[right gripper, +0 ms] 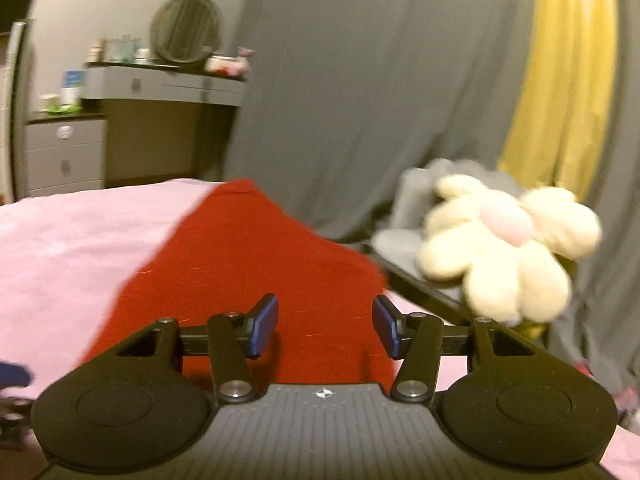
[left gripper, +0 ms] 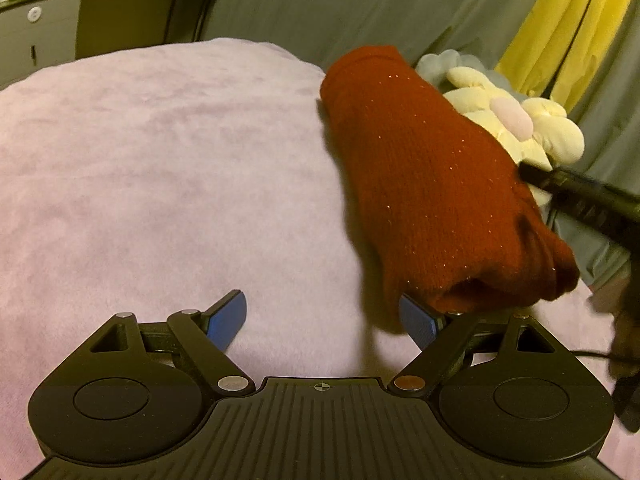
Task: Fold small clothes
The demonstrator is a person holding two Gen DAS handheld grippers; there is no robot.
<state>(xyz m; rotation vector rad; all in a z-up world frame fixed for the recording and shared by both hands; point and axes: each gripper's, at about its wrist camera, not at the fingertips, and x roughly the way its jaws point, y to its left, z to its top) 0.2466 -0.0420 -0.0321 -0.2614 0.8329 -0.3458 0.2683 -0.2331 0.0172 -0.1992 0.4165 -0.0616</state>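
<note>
My left gripper [left gripper: 322, 322] stands wide, empty; my right gripper [right gripper: 325, 330] is half open, pads clear of the dark red knitted garment [left gripper: 432, 184], folded on the pink fleece bed cover [left gripper: 160, 160]. Risk: a pad snagging and undoing it, or nudging it off the bed's far edge, seemingly close, beside the cream plush toy [left gripper: 516, 120]. Leftward lies room.

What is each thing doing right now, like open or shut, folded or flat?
Red garment: folded into a bundle, lying on the pink blanket.
Left gripper: jaws wide open, holding nothing.
Right gripper: jaws open, garment beneath, not pinched.
Plush toy: lying beside the garment.
</note>
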